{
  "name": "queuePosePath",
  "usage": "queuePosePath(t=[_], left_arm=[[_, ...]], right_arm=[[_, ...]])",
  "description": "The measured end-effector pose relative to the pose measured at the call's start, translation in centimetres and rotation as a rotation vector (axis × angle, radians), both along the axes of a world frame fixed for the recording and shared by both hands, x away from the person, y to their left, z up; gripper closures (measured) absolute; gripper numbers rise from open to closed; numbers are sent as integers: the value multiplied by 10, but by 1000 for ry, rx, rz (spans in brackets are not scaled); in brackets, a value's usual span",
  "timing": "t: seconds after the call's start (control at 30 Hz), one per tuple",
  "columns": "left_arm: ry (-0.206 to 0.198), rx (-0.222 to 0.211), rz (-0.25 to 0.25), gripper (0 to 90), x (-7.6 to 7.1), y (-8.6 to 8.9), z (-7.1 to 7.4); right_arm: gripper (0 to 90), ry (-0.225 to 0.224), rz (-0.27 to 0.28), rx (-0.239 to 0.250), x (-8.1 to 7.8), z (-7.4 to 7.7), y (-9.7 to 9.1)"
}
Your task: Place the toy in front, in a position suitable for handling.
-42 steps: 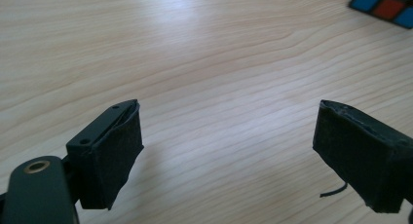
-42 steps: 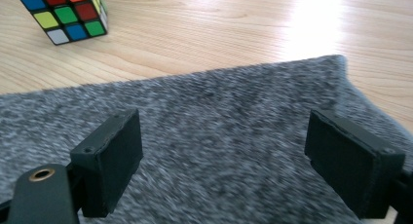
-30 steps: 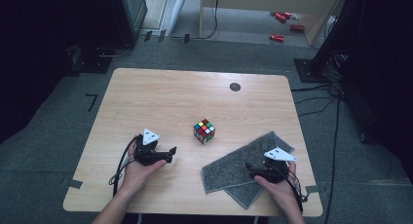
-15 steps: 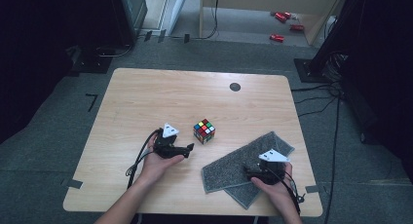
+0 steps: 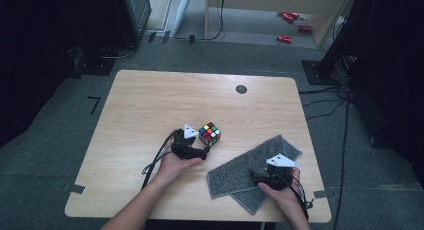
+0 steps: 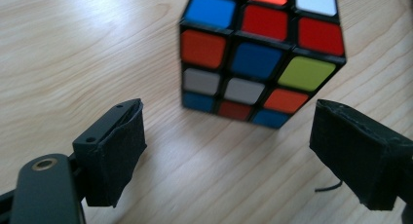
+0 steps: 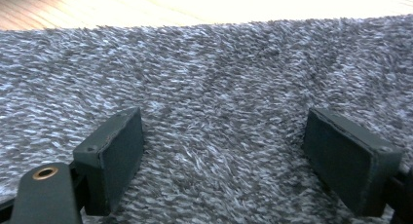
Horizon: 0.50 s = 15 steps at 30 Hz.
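A scrambled colour cube (image 5: 210, 133) (image 6: 260, 58) stands on the wooden table (image 5: 150, 110), near its middle. My left gripper (image 5: 204, 151) (image 6: 234, 156) sits just in front of the cube, open, its black pads (image 6: 117, 151) apart with the cube a little beyond them and untouched. Two grey carpet pieces (image 5: 250, 170) (image 7: 219, 87) lie overlapping at the front right. My right gripper (image 5: 256, 180) (image 7: 229, 170) rests low over the carpet, open, with only the carpet's pile between its pads (image 7: 350, 160).
A small black round mark (image 5: 241, 89) sits near the table's far edge. Beyond the table are dark stands, cables on the grey floor and red items (image 5: 285, 38) by a wooden cabinet. Bare wood lies at the table's left and far side.
My left hand has carried its gripper rightward across the table until it is close to the cube. The right gripper has stayed on the carpet.
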State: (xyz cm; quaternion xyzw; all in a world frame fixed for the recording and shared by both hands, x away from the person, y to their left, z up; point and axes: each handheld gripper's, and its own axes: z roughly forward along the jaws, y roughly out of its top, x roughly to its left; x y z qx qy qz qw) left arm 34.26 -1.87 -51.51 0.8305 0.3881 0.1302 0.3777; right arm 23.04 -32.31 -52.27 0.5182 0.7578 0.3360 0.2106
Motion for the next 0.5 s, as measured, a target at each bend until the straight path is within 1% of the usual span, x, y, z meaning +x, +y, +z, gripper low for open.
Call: queuePosePath(t=[0.07, 0.13, 0.17, 0.2, 0.23, 0.3, 0.33, 0.37, 0.43, 0.5], left_arm=[[-6, 13, -2, 140, 3, -6, -1], [2, 20, -6, 146, 7, -13, 0], [2, 20, -6, 154, 7, -13, 0], [4, 22, -26, 160, 8, -18, -1], [-9, 41, -23, 163, 8, -21, -1], [-8, 44, -18, 232, 8, -22, -1], [-17, 52, -3, 257, 8, -22, -1], [-17, 52, -3, 305, 8, -22, -1], [-13, 51, -1, 329, 9, -22, 0], [-24, 56, -11, 344, 7, -22, 0]], right_arm=[[150, -2, -4, -2, 0, 0, 0], [149, -2, -1, -1, 0, 0, 0], [149, -2, -1, -1, 0, 0, 0], [149, 0, -4, -1, 0, 0, 0], [149, -1, -4, -1, 0, 0, 0], [149, 0, -2, 0, 0, 0, 0], [149, -1, -2, -1, 0, 0, 0], [150, -1, -1, -1, 0, 0, 0], [149, -1, -2, 0, 0, 0, 0], [148, -1, 1, -2, 0, 0, 0]])
